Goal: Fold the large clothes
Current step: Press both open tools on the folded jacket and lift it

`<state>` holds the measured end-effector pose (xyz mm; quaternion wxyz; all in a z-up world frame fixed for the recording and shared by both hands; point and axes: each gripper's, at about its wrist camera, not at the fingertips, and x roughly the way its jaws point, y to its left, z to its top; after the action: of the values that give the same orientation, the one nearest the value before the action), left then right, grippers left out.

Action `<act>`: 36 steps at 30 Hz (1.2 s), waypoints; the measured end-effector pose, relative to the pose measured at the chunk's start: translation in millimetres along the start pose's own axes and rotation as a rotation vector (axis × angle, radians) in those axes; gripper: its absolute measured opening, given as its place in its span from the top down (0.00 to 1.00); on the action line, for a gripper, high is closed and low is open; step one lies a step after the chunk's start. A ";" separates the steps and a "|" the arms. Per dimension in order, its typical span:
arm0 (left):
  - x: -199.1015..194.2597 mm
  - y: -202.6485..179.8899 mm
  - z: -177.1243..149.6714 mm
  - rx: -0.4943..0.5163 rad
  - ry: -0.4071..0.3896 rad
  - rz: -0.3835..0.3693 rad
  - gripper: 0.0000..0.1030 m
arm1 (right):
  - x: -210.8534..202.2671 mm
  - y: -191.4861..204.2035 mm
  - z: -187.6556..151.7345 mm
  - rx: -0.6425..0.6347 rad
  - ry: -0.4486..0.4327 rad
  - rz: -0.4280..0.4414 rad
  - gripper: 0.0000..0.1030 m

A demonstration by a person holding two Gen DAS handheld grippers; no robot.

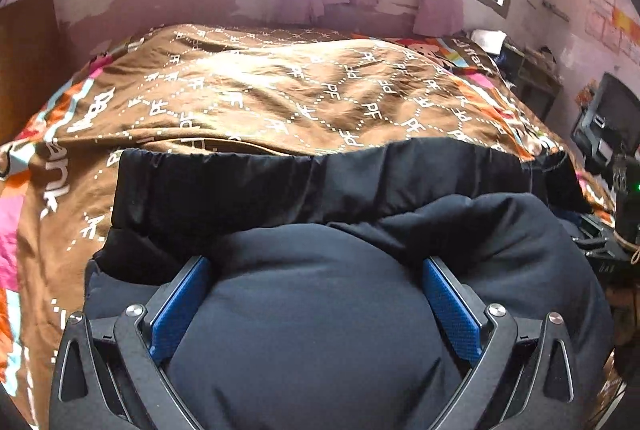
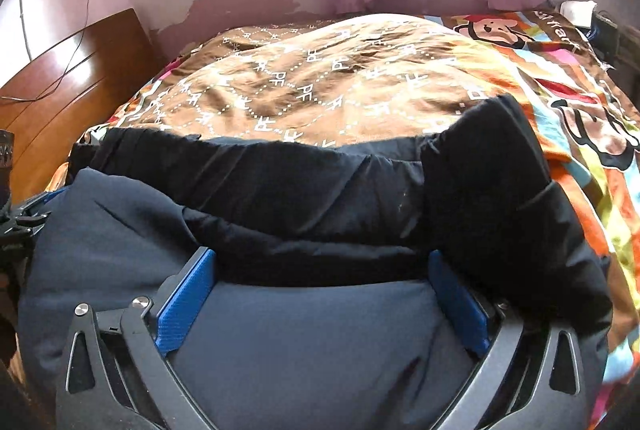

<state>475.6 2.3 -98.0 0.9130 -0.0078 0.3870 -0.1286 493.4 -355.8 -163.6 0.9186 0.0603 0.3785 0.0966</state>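
Dark padded jacket (image 1: 320,310) bulges between both spread hand-held grippers (image 1: 316,294) (image 2: 320,294) — released, apparently — on the bed (image 1: 260,102).

Left claw (image 1: 316,294): jaws spread wide, blue pads (image 1: 180,306) at 9 and 3 o'clock, pointing steeply downward. Right claw (image 2: 322,294): jaws at full spread, pads (image 2: 186,304) likewise at 9 and 3 o'clock, same downward pitch.

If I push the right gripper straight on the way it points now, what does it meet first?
The dark padded garment: it already bulges between the right gripper's open fingers. Just beyond lies its black folded layer, then the brown bedspread. Depth is unclear.
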 end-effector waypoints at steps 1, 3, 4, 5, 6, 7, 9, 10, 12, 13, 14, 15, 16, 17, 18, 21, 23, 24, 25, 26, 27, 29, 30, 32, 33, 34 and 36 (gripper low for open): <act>2.0 1.4 0.3 -0.008 0.000 -0.003 0.00 | 2.4 1.7 1.2 0.000 0.000 0.001 0.01; 3.4 2.7 -0.1 -0.018 -0.007 -0.008 0.00 | 6.9 1.5 2.2 0.001 -0.003 0.006 0.01; 4.0 2.7 -0.9 -0.022 -0.012 -0.010 0.00 | 8.0 1.5 2.5 0.002 -0.007 0.007 0.01; 5.5 3.0 -0.4 -0.023 -0.016 -0.011 0.00 | 9.0 1.9 1.4 0.002 -0.011 0.009 0.01; 5.6 3.4 -0.8 -0.025 -0.018 -0.012 0.00 | 9.5 -0.4 1.1 0.003 -0.014 0.012 0.01; 5.7 3.8 -1.6 -0.029 -0.022 -0.015 0.00 | 10.6 -0.9 1.2 0.005 -0.018 0.014 0.01; 5.3 5.4 -1.5 -0.036 -0.027 -0.020 0.00 | 11.7 -1.4 0.8 0.006 -0.028 0.017 0.01; 5.6 5.6 -1.6 -0.038 -0.029 -0.022 0.00 | 12.0 -0.8 0.8 0.006 -0.031 0.017 0.01; 5.8 6.0 -1.8 -0.041 -0.034 -0.025 0.00 | 13.1 -1.0 0.9 0.006 -0.034 0.019 0.01; 6.0 6.2 -1.9 -0.043 -0.037 -0.026 0.00 | 13.7 -1.1 1.1 0.007 -0.033 0.021 0.01; 6.2 6.4 -2.2 -0.044 -0.040 -0.028 0.00 | 14.2 -1.4 1.4 0.007 -0.033 0.021 0.01; 6.3 6.7 -2.8 -0.046 -0.044 -0.029 0.00 | 14.5 -2.2 1.4 0.007 -0.033 0.021 0.01; 6.4 7.2 -3.2 -0.046 -0.046 -0.031 0.00 | 14.3 -2.7 1.1 0.006 -0.034 0.021 0.01; 6.7 8.3 -3.9 -0.048 -0.049 -0.036 0.00 | 14.2 -2.3 0.6 0.006 -0.038 0.020 0.01; 6.8 8.9 -4.6 -0.051 -0.050 -0.040 0.00 | 14.1 -1.9 0.2 0.005 -0.041 0.018 0.01; 7.9 10.0 -5.6 -0.059 -0.050 -0.048 0.00 | 14.7 -1.8 -0.6 0.004 -0.047 0.017 0.01; 8.3 9.9 -5.8 -0.059 -0.051 -0.048 0.00 | 15.7 -1.5 -0.8 0.002 -0.050 0.014 0.01; 8.2 10.0 -5.7 -0.059 -0.052 -0.048 0.00 | 15.8 -1.4 -1.2 0.001 -0.052 0.013 0.01; 8.9 10.4 -5.8 -0.060 -0.053 -0.049 0.00 | 16.1 -1.2 -1.4 0.000 -0.054 0.011 0.01; 8.3 10.2 -5.7 -0.061 -0.052 -0.050 0.00 | 16.3 -0.9 -1.8 -0.001 -0.058 0.009 0.01; 8.1 10.1 -5.7 -0.061 -0.053 -0.051 0.00 | 16.2 -1.4 -2.1 -0.003 -0.060 0.008 0.01; 8.9 11.0 -6.8 -0.066 -0.060 -0.058 0.00 | 16.1 -0.3 -3.2 -0.005 -0.067 0.005 0.01; 9.2 11.2 -7.5 -0.067 -0.062 -0.060 0.00 | 15.7 -1.0 -3.8 -0.006 -0.070 0.006 0.01; 10.2 11.4 -8.3 -0.068 -0.066 -0.063 0.00 | 15.6 -1.4 -4.9 -0.004 -0.081 0.009 0.01; 10.3 11.1 -8.7 -0.069 -0.068 -0.063 0.00 | 16.0 -1.7 -5.4 -0.004 -0.084 0.009 0.01; 10.3 11.2 -8.8 -0.069 -0.069 -0.063 0.00 | 16.4 -1.8 -5.7 -0.005 -0.087 0.009 0.01; 11.0 11.8 -9.4 -0.070 -0.074 -0.065 0.00 | 17.0 -1.8 -6.2 -0.006 -0.093 0.009 0.01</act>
<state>479.0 11.8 -113.7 0.9212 -0.0570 0.3570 -0.1440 501.1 -353.5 -180.0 0.9349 0.0634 0.3349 0.0988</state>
